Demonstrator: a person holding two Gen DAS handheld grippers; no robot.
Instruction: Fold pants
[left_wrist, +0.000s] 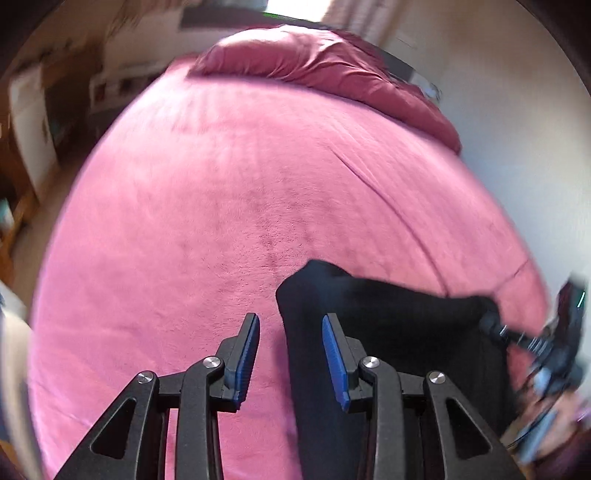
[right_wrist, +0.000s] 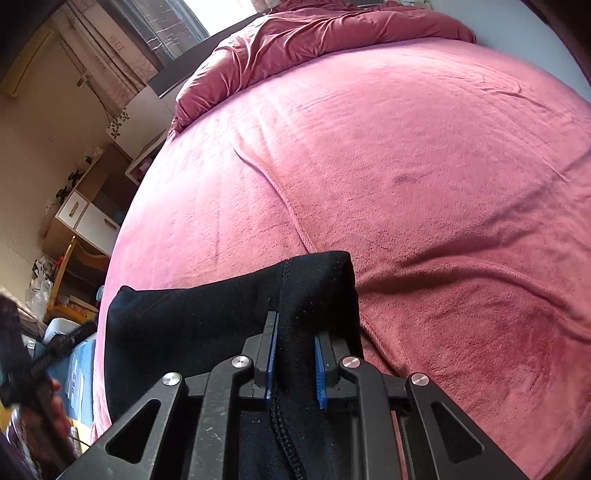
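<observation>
The black pants (left_wrist: 399, 317) lie at the near end of a pink blanket (left_wrist: 240, 184). In the left wrist view my left gripper (left_wrist: 291, 320) stands open above the pants' left edge. Its right blue pad (left_wrist: 334, 358) is over the black cloth and its left one over the blanket. Neither pad presses on the fabric. In the right wrist view my right gripper (right_wrist: 295, 330) is shut on a raised fold of the pants (right_wrist: 184, 325), along a stitched seam. The same gripper (left_wrist: 493, 323) shows at the pants' right corner in the left wrist view.
A crumpled dark red duvet (right_wrist: 314, 40) lies at the far end of the bed. Shelves and drawers (right_wrist: 85, 214) with clutter stand beside the bed's left side. A hand (right_wrist: 55, 402) holds the blurred left gripper at the edge of the right wrist view.
</observation>
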